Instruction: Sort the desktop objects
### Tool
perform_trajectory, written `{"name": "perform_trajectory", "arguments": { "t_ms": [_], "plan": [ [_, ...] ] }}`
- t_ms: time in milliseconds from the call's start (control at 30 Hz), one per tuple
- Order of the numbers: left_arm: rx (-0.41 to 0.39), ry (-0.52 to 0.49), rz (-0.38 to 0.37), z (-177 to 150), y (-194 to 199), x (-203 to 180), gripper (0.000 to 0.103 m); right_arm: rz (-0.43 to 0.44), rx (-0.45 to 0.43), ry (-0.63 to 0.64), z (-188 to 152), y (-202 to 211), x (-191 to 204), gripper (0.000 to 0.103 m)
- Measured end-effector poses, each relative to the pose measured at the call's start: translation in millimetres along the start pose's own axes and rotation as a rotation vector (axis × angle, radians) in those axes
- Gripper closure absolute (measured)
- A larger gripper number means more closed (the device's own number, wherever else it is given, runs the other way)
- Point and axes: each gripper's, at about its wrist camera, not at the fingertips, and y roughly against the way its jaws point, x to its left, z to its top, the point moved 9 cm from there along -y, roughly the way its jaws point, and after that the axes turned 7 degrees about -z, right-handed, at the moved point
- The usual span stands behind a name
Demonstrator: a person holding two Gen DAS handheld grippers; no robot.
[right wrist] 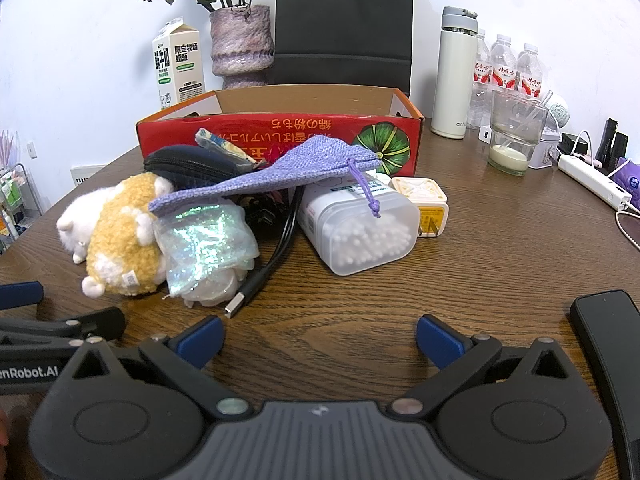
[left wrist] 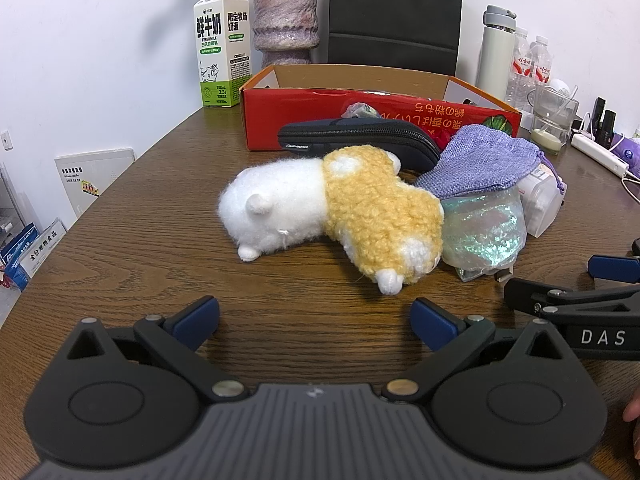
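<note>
While both tools hover low over the near edge of the wooden desk [left wrist: 160, 208], nothing is held: the left gripper [left wrist: 316, 320] has its blue pads spread wide with bare wood between them, and the right gripper [right wrist: 320, 338] is spread just as wide and equally empty.

Straight ahead of the left gripper, near but not touching, lies the plush toy [left wrist: 332, 212] on its side. Its long axis runs across the left gripper's line of sight, tilted a little, with the white end toward the desk's left edge and the yellow end toward the middle, one small white foot pointing back at the gripper. The left gripper is clearly the nearer of the two; from the right gripper the toy sits well off to the left. A grip across the narrower body looks like the likely first move.

Touching the toy's yellow end is an iridescent pouch [left wrist: 484, 232], partly covered by a purple drawstring bag [right wrist: 272, 174]. Ahead of the right gripper, a USB cable [right wrist: 256, 280] points its plug toward the near edge, and a cotton-swab box [right wrist: 360, 228] lies beside a yellow charger [right wrist: 426, 204]. Behind the toy rests a black zip case [left wrist: 360, 140], and beyond it, toward the far edge, stands the open red box [left wrist: 376, 116], presumably where the items belong.
</note>
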Motion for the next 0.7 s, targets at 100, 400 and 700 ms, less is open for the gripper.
{"name": "perform_trajectory", "arguments": {
  "t_ms": [100,400,700],
  "plan": [
    [0.000,0.000,0.000,0.0,0.0,0.0,0.000,0.000,0.000,0.000,0.0,0.0,0.0,0.000],
    [0.000,0.000,0.001,0.0,0.0,0.1,0.000,0.000,0.000,0.000,0.1,-0.1,0.2,0.000],
    [-0.014,0.003,-0.018,-2.1,3.9,-0.8,0.000,0.008,0.001,0.006,-1.5,1.2,-1.1,0.000]
  ]
}}
